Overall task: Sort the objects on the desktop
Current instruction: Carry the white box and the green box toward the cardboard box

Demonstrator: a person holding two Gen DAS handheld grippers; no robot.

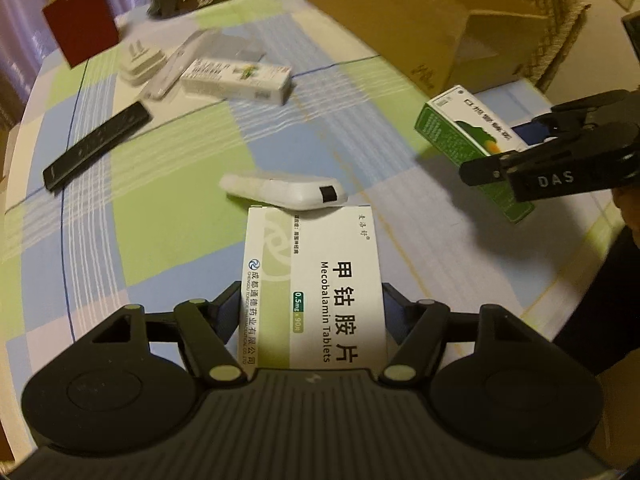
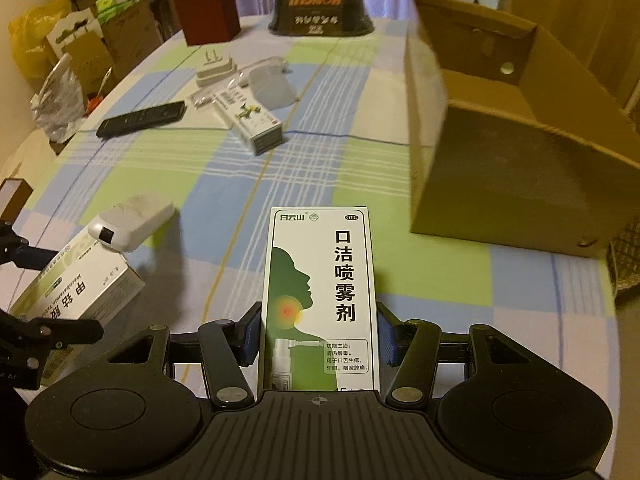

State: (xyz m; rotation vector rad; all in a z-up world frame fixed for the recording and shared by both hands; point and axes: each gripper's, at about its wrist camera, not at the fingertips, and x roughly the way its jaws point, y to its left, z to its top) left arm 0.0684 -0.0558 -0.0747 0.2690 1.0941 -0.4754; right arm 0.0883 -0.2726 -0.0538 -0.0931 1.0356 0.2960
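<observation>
Three medicine cartons show in all. The left gripper point(image 1: 314, 320) has its jaws closed against the sides of the white Mecobalamin tablet box point(image 1: 316, 280), lifted above the tablecloth point(image 1: 180, 232) near the table's near edge; the box's long axis runs straight out along the fingers, away from the camera. The right gripper point(image 2: 318, 338) likewise clamps the green-and-white throat spray box point(image 2: 320, 296) by its long sides, held clear of the cloth, its long axis pointing forward toward the far edge, printed face up.

The third carton, a slim white box with a green sprig point(image 2: 250, 120), lies flat toward the far left of the table, turned diagonally. Just beyond it sit one white plug adapter point(image 2: 214, 68) and one clear plastic piece point(image 2: 270, 86). One black remote point(image 2: 140, 119) lies near the left edge, also diagonal. One white device with a dark window point(image 2: 130, 222) rests on the cloth, just ahead of the tablet box.

At the far edge stand one dark red box point(image 2: 206, 10) and one black bowl-shaped package point(image 2: 322, 10). One open cardboard box point(image 2: 508, 140) stands at the right edge.
</observation>
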